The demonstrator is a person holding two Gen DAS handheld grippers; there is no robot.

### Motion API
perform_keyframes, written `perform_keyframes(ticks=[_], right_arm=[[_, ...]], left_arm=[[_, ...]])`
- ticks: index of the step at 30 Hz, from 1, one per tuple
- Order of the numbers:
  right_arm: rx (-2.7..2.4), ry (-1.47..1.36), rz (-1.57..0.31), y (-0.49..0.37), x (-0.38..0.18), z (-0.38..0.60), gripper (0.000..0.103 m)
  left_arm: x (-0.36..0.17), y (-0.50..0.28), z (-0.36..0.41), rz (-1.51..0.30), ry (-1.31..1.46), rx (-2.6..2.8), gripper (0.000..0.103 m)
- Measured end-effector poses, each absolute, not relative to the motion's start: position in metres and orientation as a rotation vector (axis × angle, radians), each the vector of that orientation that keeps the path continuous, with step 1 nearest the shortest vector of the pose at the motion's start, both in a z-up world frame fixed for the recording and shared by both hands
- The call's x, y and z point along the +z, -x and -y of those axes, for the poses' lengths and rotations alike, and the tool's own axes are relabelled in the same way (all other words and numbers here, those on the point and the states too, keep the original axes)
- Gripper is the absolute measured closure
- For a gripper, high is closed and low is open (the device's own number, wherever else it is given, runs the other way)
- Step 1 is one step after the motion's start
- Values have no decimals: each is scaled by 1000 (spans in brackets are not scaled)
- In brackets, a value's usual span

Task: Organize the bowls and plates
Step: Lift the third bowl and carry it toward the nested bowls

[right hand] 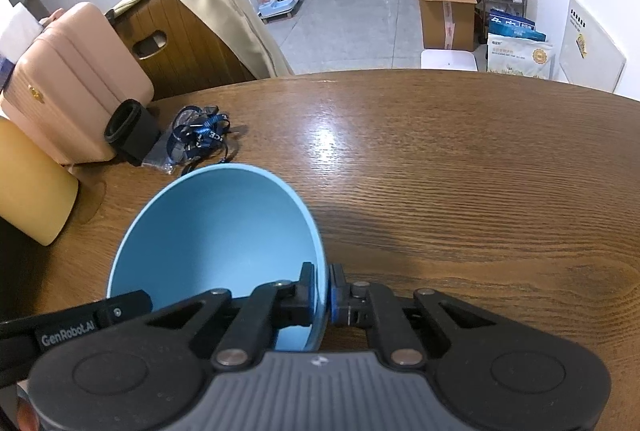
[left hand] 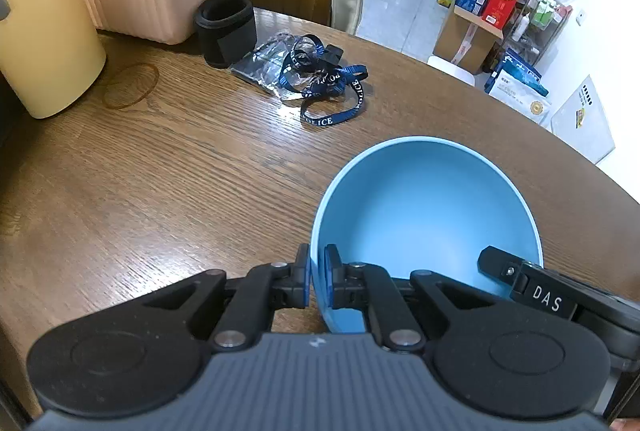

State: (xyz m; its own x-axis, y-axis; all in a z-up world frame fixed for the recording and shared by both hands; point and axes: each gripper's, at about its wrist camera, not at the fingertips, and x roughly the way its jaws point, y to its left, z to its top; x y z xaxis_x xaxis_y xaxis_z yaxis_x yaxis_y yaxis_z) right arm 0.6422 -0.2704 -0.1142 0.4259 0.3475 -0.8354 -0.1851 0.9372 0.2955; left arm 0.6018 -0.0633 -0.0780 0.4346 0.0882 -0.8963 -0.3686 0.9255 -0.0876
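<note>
A: Both claws are on the bowl [left hand: 428,207]. The left gripper [left hand: 318,281] pinches the near-left rim, one pad outside the wall, one inside. The right gripper [right hand: 322,295] does the same on the near-right rim. Each is clamped on the thin wall with no gap showing.

B: Where does the bowl sit relative to them?

A: It opens out ahead of both sets of fingers, tipped toward the cameras, over the table [left hand: 180,171]. Whether its base touches the wood cannot be told; the bodies of the claws hide it.

B: Any plates?

A: None in either view. Ahead and left of the left claw lie a lanyard [left hand: 332,91], a black cup [left hand: 226,27] and a yellow jug [left hand: 40,23]. Ahead of the right claw the table is bare.

B: Risks?

A: Judged from the grip: two pinches on a smooth, curved wall, both near the same side. If the hands drift apart or twist unevenly, the rim could slide out of one pair of pads and the bowl would swing on the other. Pulling the hands together might flex it instead.

B: And the clutter?

A: A move forward-left could put the far rim into the lanyard or cup. The clear side ahead of the right claw looks safer.
</note>
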Motion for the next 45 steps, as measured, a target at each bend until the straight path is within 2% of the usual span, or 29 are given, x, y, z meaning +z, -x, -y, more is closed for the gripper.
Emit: perform_keyframes(ticks=[45], right_arm=[[392, -176, -998, -547, -24, 221, 96]], left_arm=[[18, -496, 12, -964, 339, 337, 95]])
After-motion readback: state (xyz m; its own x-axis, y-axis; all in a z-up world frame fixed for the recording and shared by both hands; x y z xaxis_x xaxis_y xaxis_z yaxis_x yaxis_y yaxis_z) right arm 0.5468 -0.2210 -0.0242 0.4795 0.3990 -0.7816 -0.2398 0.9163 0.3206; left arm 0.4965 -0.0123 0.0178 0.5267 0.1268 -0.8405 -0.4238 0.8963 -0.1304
